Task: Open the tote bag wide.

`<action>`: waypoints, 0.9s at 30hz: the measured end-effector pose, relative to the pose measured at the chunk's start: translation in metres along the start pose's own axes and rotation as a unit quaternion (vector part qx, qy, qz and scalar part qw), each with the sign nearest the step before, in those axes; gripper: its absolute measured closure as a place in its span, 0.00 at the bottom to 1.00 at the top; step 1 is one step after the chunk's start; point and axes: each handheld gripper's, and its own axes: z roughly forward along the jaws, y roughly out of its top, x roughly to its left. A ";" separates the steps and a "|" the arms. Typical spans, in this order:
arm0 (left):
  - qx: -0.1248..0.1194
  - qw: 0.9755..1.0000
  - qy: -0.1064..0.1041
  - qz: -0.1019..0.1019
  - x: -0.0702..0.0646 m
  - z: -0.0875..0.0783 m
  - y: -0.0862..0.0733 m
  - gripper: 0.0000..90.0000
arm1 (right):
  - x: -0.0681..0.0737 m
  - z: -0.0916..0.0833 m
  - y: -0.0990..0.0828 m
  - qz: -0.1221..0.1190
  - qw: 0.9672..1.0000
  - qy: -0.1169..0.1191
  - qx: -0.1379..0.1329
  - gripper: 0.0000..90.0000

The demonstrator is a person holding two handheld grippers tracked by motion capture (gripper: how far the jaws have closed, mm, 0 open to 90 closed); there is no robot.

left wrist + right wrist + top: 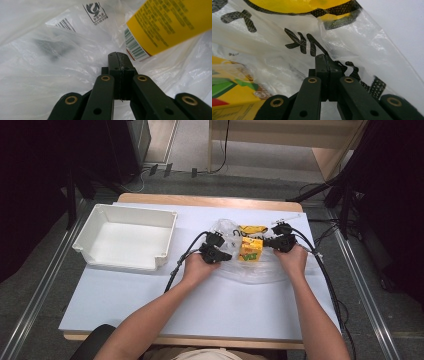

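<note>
High view: a clear, crinkled plastic bag (250, 265) lies mid-table with a yellow carton (251, 248) on it, flanked by the left gripper (225, 255) and right gripper (270, 241), both with jaws pressed together, tips at the film; whether film is pinched I cannot tell. Left gripper view adds the carton's barcode (135, 46); right gripper view adds black dotted lettering (304, 43). A white rectangular bin (125, 237) stands left.
</note>
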 end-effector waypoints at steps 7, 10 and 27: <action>0.002 1.000 -0.005 0.017 -0.009 -0.007 -0.015 1.00 | 0.001 0.005 0.003 -0.002 1.000 -0.009 -0.001 1.00; 0.002 1.000 -0.012 0.021 -0.013 -0.011 -0.024 1.00 | 0.001 0.007 0.006 -0.007 1.000 -0.016 -0.001 1.00; 0.014 0.999 -0.036 0.035 -0.030 -0.027 -0.057 1.00 | -0.010 0.017 0.019 0.010 0.998 -0.053 -0.025 1.00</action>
